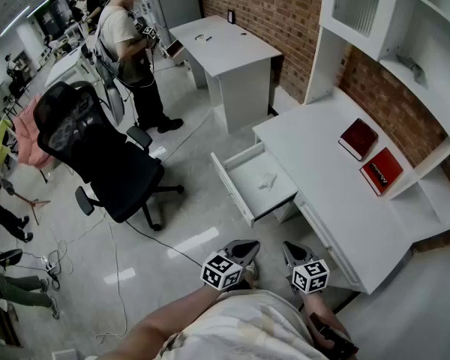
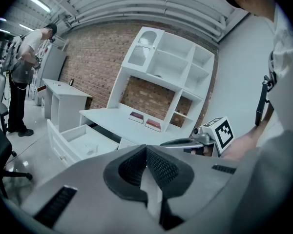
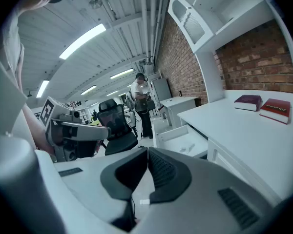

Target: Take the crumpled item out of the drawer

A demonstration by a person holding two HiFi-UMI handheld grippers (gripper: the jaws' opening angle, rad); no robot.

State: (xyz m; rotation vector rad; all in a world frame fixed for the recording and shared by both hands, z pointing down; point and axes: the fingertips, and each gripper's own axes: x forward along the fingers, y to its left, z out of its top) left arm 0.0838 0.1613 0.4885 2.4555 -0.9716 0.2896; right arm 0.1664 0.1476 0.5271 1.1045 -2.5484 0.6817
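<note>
A small white crumpled item (image 1: 267,180) is lying loose on the bare floor of the white drawer (image 1: 229,188), well ahead of both pairs of jaws and touching neither. The drawer is standing pulled out, open-topped, below the jaws' level.

White table (image 1: 322,178) bearing a dark red book (image 1: 358,139) and, just beside it, a brighter red book (image 1: 381,170); its open drawer (image 1: 244,172) holds a small white crumpled item (image 1: 267,180).
</note>
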